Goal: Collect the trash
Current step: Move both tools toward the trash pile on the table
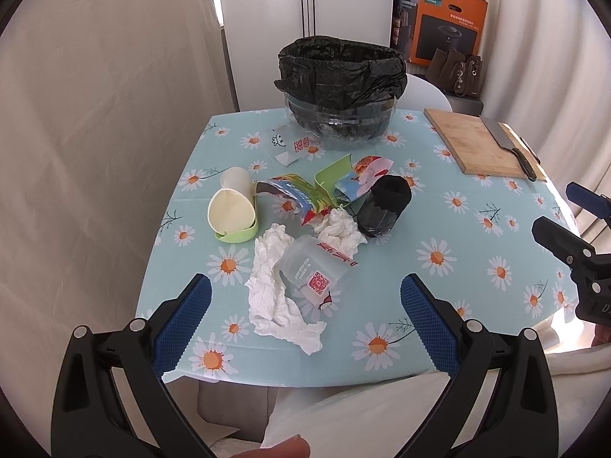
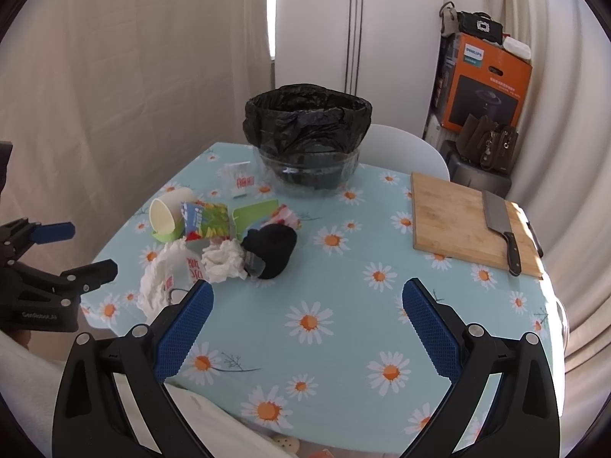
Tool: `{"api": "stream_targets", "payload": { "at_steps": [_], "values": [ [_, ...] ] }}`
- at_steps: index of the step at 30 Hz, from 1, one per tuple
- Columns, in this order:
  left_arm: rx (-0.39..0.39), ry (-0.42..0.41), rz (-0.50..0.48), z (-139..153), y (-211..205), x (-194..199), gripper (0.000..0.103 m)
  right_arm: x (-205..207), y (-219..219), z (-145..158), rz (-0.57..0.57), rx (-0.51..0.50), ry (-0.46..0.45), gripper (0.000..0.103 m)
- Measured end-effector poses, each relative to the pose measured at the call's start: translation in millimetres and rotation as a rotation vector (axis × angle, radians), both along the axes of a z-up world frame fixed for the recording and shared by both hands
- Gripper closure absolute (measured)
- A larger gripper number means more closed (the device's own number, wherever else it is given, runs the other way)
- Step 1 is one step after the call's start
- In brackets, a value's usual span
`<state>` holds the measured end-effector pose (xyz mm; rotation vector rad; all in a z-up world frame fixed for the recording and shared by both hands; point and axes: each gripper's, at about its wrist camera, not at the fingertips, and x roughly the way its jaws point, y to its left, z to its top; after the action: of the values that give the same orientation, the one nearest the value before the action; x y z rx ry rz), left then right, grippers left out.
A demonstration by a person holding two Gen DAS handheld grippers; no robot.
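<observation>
The orange-and-black cardboard box (image 1: 446,23) (image 2: 485,87) reads "PHILIPS", the black body of the left gripper (image 2: 40,315) reads "GenRobot.AI", and the clear plastic cup (image 1: 317,273) bears a red QR code and unreadable red characters.

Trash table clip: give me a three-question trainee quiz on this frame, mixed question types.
1. True or false: the cleaver lies on the cutting board.
2. The bin is lined with a bag of which colour: A white, B black, C blue?
3. Fill in: both the left tongs and right tongs are ____ and hold nothing.

Key: 1 true. 2 B. 3 open.
</observation>
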<state>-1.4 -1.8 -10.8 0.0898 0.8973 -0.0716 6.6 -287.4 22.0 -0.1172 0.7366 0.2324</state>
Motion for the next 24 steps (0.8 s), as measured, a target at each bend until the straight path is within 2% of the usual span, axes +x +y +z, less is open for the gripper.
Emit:
{"api": "stream_targets", "payload": {
  "at_steps": [24],
  "values": [
    [-0.037, 0.048, 0.042, -2, 25, 12, 0.006, 14, 19, -6, 0.063, -0.006, 0.055, 0.008]
  ]
}}
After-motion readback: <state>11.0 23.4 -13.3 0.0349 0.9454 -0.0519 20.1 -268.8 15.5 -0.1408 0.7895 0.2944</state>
